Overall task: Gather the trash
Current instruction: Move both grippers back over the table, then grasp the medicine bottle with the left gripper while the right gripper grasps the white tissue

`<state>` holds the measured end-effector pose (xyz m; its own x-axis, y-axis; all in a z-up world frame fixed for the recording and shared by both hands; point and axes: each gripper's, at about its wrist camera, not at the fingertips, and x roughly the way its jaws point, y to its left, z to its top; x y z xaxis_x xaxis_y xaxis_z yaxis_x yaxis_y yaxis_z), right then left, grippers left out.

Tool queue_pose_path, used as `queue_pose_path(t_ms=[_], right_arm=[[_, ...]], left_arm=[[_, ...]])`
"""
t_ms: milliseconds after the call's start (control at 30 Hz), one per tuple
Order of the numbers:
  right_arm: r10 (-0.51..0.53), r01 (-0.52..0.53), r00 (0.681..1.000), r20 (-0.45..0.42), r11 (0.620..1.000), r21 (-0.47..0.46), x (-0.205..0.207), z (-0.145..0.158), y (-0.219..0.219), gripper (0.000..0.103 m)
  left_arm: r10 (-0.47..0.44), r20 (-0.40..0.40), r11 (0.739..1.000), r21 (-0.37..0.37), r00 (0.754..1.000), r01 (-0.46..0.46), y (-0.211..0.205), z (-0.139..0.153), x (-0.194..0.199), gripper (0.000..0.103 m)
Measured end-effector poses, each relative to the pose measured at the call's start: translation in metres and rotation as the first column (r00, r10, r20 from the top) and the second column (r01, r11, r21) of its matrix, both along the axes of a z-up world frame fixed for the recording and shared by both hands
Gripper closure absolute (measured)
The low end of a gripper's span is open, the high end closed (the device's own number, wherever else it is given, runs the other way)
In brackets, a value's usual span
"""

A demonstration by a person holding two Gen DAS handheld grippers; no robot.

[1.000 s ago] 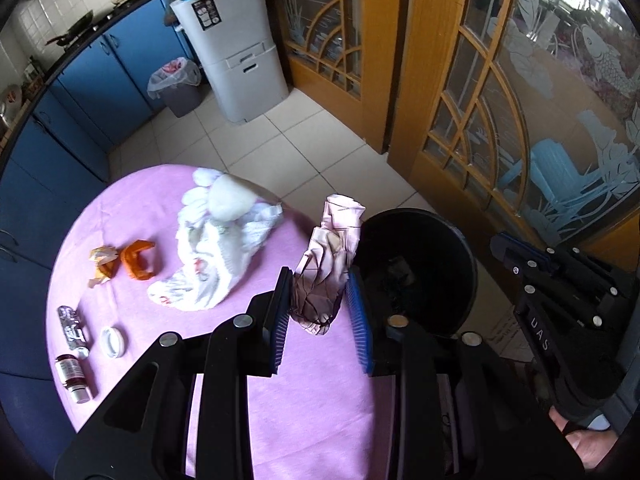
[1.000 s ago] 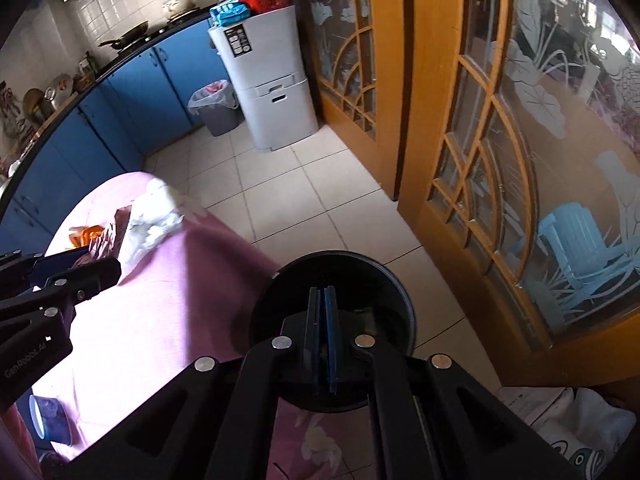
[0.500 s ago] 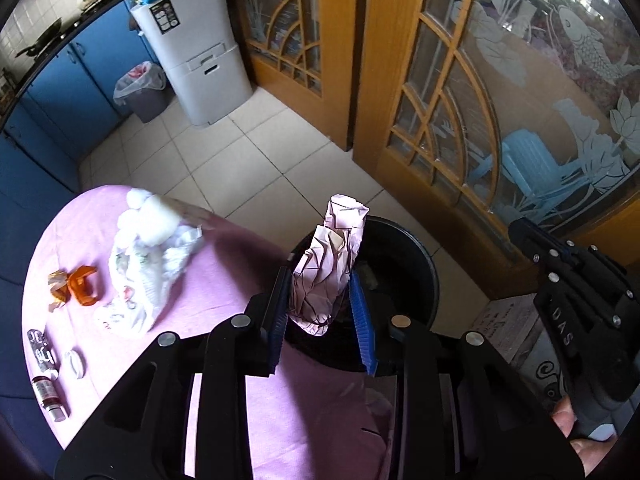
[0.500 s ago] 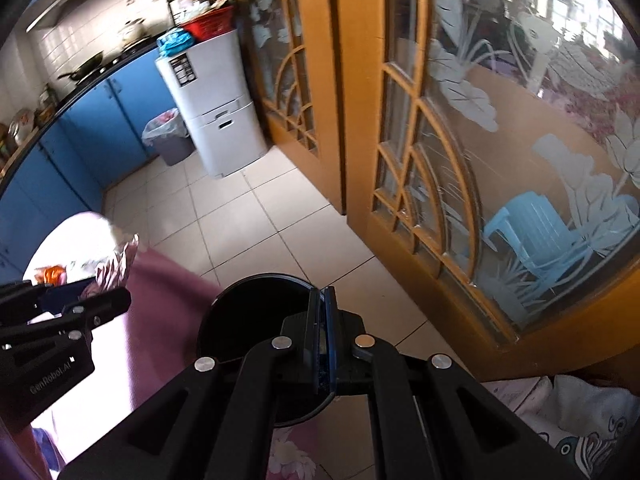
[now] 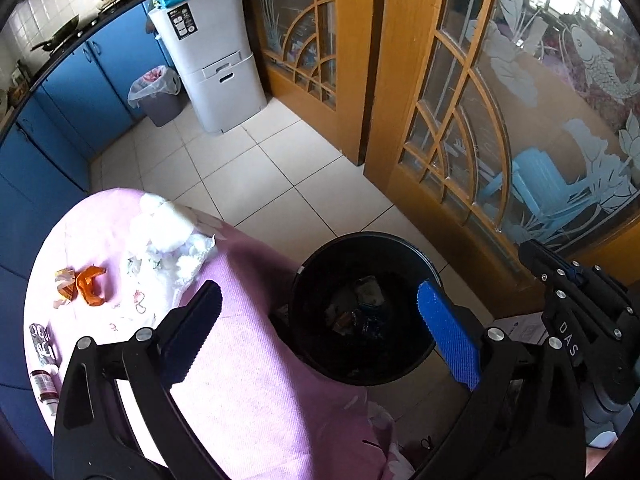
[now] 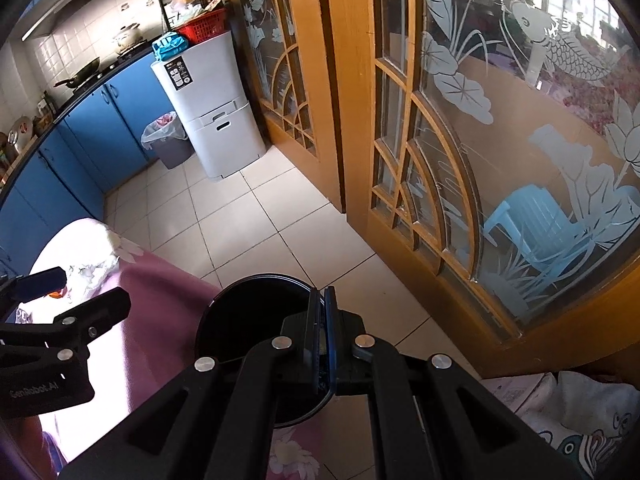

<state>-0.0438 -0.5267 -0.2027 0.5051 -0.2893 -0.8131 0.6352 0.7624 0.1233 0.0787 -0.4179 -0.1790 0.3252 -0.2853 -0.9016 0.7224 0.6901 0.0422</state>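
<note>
Now some trash lies inside the black bin beside the counter, under the wide, empty left gripper, while orange scraps and white tissue wait on the counter and the right gripper is closed, seemingly on nothing.

Daylight enters through the etched glass doors, brightening the floor tiles. The pink tablecloth glares white at its far-left edge. The black bin interior stays dim. Fisheye curvature bends and darkens both views' corners.
</note>
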Motion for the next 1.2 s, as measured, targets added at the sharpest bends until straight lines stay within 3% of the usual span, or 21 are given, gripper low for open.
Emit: queue_pose_path(t_ms=[167,200,233,267,300,533,733,933,1200], right_arm=[[0.035,-0.035,0.999,0.010,0.999,0.009,0.005,0.002,0.009,0.096],[0.039,-0.039,0.999,0.019,0.999,0.013,0.005,0.003,0.011,0.086],[0.041,-0.042,0.999,0.027,0.999,0.017,0.006,0.004,0.012,0.051],[0.050,-0.051,0.998,0.044,0.998,0.023,0.006,0.005,0.013,0.028],[0.055,-0.056,0.997,0.061,0.998,0.018,0.007,0.008,0.016,0.015],[0.125,-0.125,0.990,0.058,0.992,-0.008,0.027,0.019,0.048,0.015],[0.211,-0.210,0.976,0.045,0.977,-0.024,0.054,0.026,0.087,0.015],[0.299,-0.297,0.954,0.034,0.954,-0.040,0.090,0.029,0.131,0.015],[0.412,-0.412,0.911,-0.018,0.911,-0.024,0.151,0.015,0.188,0.015]], left_arm=[[0.023,0.002,1.000,-0.003,1.000,-0.023,0.015,0.004,0.003,0.006],[0.028,0.008,1.000,-0.005,1.000,-0.028,0.018,0.005,0.003,0.006],[0.035,0.017,0.999,-0.005,0.999,-0.035,0.022,0.006,0.003,0.006],[0.044,0.027,0.999,-0.007,0.999,-0.044,0.028,0.009,0.004,0.006],[0.052,0.030,0.999,-0.011,0.998,-0.052,0.034,0.010,0.005,0.006],[0.148,0.063,0.989,-0.031,0.987,-0.146,0.087,0.025,0.019,0.006],[0.270,0.095,0.963,-0.046,0.958,-0.267,0.152,0.036,0.037,0.006],[0.412,0.124,0.911,-0.036,0.902,-0.411,0.230,0.036,0.062,0.006],[0.583,0.123,0.809,-0.003,0.803,-0.588,0.335,0.016,0.087,0.006]])
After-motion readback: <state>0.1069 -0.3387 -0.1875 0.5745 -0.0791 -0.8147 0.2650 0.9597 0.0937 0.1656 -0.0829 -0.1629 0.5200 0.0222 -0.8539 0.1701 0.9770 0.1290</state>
